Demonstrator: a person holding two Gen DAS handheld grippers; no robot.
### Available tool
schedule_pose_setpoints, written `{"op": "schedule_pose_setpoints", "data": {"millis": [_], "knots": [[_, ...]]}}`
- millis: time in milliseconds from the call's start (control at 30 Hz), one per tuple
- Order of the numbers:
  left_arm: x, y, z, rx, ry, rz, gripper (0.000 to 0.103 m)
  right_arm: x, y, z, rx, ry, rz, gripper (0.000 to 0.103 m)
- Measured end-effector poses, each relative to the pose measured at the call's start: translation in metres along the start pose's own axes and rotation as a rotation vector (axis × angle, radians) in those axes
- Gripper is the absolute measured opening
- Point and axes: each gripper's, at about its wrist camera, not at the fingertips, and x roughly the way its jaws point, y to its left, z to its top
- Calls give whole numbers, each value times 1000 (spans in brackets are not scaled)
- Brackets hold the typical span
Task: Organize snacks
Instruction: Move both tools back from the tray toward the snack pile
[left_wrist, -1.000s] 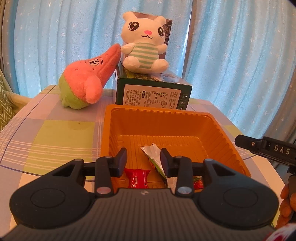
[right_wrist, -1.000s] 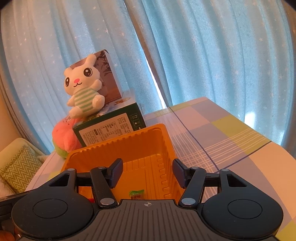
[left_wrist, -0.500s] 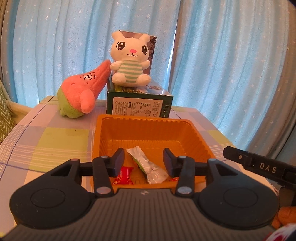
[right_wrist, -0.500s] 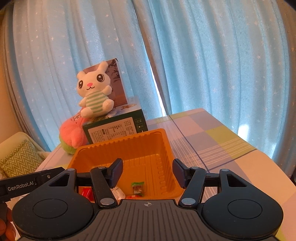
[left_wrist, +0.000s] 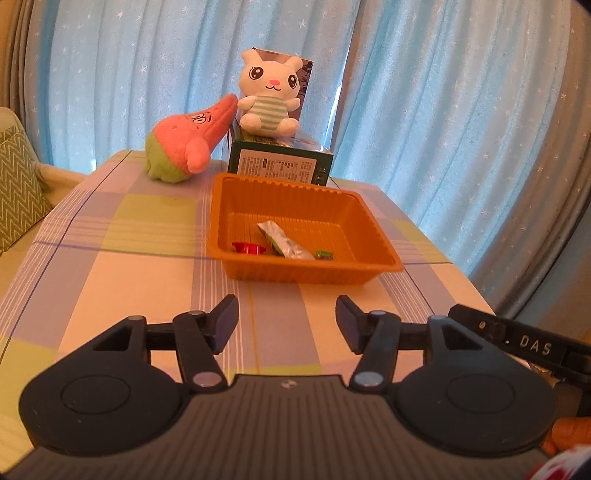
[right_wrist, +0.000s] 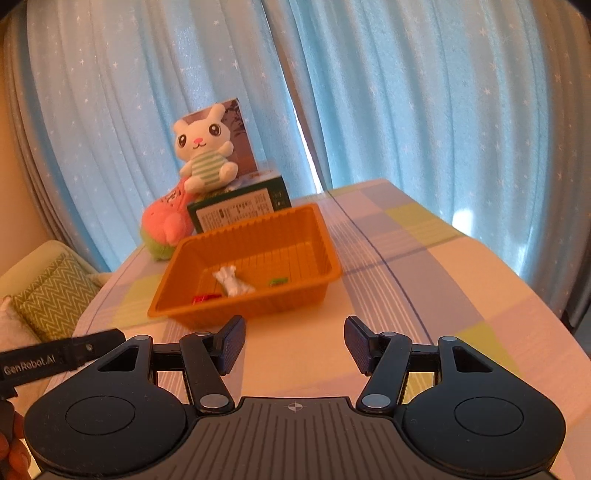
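Each wrist camera sits behind its own jaws, angled down across the tabletop toward the curtains. Both views share the orange tray, seen near, from left and right respectively.

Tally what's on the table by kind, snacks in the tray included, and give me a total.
Wrapped snacks in the tray: 3, red, silver-green, small green
Orange tray: 1
Plush toys: 2, white bunny, pink star
Boxes: 2, green box, upright box behind the bunny
Total: 8
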Motion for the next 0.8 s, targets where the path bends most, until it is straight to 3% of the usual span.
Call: {"op": "schedule_pose_setpoints", "data": {"millis": [133,433,800], "knots": [[-31,-2,-17,20,2,13,62,-29,1,-21,20,26,-9,59],[-81,2,-51,36,36,39,64,-74,12,-55,-6,54,-13,60],[-100,0,-91,122,107,43,65,-90,24,-89,-40,103,-10,59]]}}
